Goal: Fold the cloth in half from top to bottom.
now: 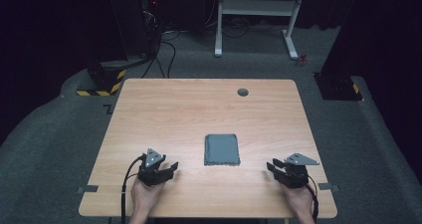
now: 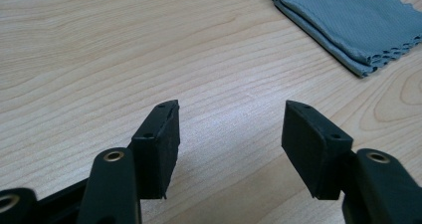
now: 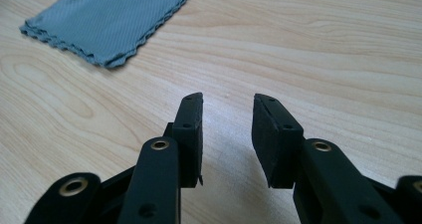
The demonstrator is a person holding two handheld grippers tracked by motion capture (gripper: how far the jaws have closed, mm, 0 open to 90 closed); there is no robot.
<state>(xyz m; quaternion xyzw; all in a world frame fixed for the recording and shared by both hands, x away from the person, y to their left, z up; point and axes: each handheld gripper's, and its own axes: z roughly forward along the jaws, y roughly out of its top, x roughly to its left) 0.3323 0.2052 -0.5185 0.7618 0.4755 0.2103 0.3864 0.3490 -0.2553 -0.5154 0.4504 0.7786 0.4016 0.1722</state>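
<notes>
Folded grey cloth (image 1: 222, 150) flat on table (image 1: 189, 109), between left gripper (image 1: 169, 170), jaws wide, and right gripper (image 1: 273, 167), jaws narrower, both empty.

Room's pretty dark, black curtains all round. The light wood counter (image 1: 199, 109) sits on grey carpet (image 1: 50, 144), with a small grey grommet (image 1: 243, 92) near its far edge. Behind it there's a white desk frame (image 1: 256, 10), cables (image 1: 166, 50) trailing across the floor, and yellow-black hazard-striped bases (image 1: 102, 79) on both sides.
</notes>
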